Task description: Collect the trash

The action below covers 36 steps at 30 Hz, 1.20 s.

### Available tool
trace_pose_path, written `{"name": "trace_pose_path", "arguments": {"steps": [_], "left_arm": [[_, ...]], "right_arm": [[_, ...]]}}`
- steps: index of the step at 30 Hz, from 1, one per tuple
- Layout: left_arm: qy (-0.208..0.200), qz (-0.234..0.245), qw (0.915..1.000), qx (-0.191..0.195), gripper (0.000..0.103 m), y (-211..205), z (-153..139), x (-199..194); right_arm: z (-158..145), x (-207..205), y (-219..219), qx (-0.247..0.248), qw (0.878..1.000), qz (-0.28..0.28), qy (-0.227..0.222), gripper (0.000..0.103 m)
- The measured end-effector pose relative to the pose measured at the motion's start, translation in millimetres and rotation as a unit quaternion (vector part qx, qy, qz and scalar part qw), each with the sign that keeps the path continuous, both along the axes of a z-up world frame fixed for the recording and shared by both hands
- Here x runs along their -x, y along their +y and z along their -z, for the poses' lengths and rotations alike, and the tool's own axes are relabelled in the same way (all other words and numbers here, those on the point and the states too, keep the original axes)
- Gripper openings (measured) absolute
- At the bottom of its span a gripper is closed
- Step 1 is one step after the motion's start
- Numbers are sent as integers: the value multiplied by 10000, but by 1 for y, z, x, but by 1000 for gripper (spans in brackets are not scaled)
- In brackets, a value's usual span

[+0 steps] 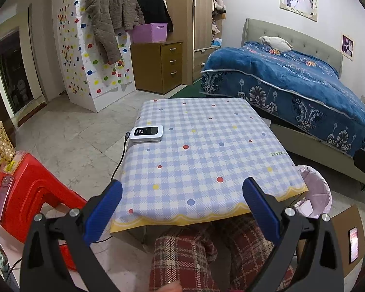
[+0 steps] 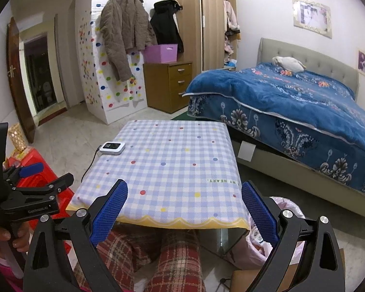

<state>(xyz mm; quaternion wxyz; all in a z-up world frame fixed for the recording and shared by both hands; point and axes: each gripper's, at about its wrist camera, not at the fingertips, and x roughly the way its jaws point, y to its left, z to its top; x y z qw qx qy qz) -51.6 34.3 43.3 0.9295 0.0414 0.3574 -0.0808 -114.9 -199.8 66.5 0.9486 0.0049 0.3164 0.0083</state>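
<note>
Both the left gripper (image 1: 182,194) and right gripper (image 2: 184,198) hang released over the bench (image 1: 206,146); no trash shows there, so the next move likely means searching near the bin (image 1: 316,189).

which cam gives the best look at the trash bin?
Left wrist. There the trash bin shows its open mouth, pink liner and some paper inside, right of the table. In the right wrist view the bin sits mostly hidden behind the right claw and the table corner.
</note>
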Motion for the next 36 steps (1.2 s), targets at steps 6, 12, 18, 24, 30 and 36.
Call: {"name": "trace_pose_path", "arguments": {"steps": [6, 12, 18, 24, 30, 36], "left_arm": [[80, -22, 9999, -81, 96, -6, 5, -5], [79, 0, 9999, -114, 96, -13, 5, -7], [83, 48, 9998, -151, 96, -16, 5, -6], [82, 30, 9998, -170, 96, -18, 5, -7], [87, 25, 9998, -174, 96, -18, 6, -6], [84, 29, 9998, -173, 96, -19, 6, -6]], "right_arm": [[7, -4, -8, -32, 9999, -9, 102, 93], [8, -5, -13, -46, 9999, 17, 119, 93], [9, -5, -15, -66, 9999, 62, 130, 93], [10, -5, -15, -66, 9999, 55, 141, 93], [13, -6, -17, -61, 9998, 54, 170, 93], [14, -6, -18, -71, 9998, 52, 171, 93]]}}
